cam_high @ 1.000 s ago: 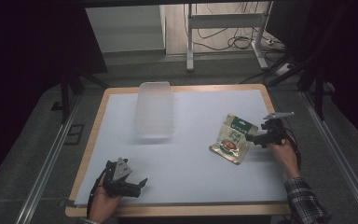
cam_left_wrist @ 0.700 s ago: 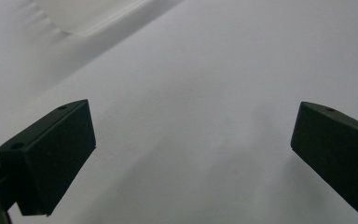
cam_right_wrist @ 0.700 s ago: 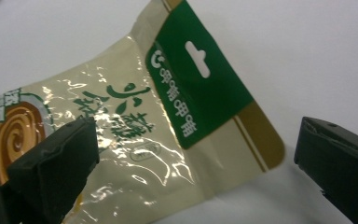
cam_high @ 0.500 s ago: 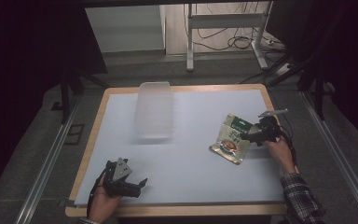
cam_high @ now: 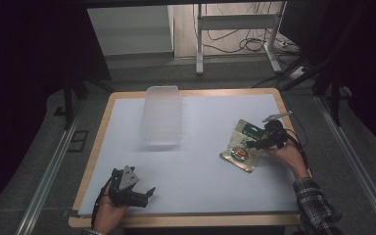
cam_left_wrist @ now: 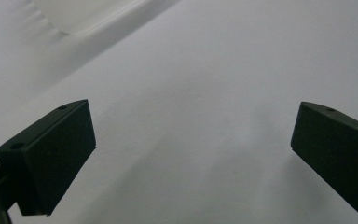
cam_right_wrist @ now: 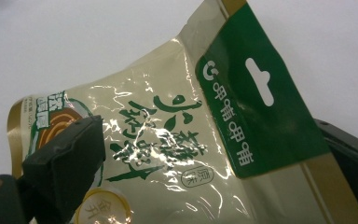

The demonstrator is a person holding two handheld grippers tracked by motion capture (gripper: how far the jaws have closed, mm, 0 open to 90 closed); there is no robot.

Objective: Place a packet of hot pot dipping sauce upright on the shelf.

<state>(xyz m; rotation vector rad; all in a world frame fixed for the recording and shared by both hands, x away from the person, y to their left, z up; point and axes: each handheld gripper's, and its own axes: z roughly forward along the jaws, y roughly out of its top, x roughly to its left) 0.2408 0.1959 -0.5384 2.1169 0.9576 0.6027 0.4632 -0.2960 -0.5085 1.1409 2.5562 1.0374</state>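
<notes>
Two claws were over the white worktop. The right claw was wide open around a snack bag, right of the clear box. The left claw was open and held nothing, near the box's front.

A glossy green-topped snack packet lies between the parted tongs on the white tabletop.
</notes>
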